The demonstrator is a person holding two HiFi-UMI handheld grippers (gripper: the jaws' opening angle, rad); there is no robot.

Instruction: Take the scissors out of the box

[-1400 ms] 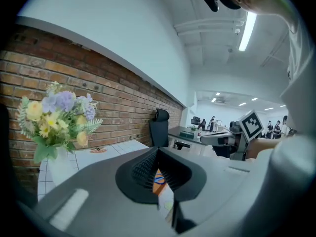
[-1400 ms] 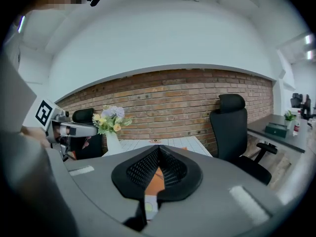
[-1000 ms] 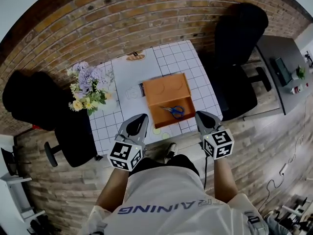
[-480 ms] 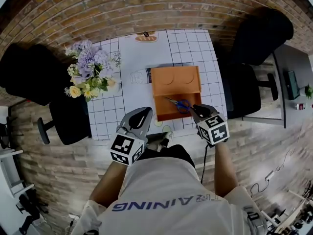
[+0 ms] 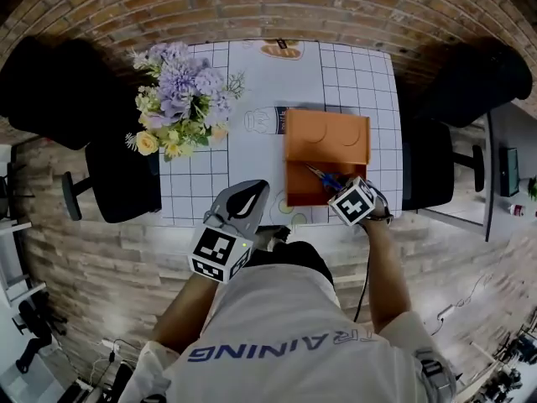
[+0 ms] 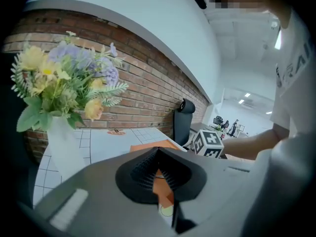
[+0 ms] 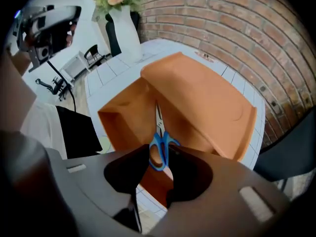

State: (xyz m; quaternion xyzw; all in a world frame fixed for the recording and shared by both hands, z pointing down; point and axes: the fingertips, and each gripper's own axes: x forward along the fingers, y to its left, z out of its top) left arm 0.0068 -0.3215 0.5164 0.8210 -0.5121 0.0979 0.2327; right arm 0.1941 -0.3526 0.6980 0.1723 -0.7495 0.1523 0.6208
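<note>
Right gripper view shows the right gripper (image 7: 162,156), fingers spread around the blue scissors (image 7: 160,135) lying inside the orange box (image 7: 207,102), ready to pinch. The left gripper (image 6: 157,157), fingers pressed together, waits beside the box.

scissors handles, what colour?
Blue. The scissors have blue handles and bare metal blades, clearest in the right gripper view.
</note>
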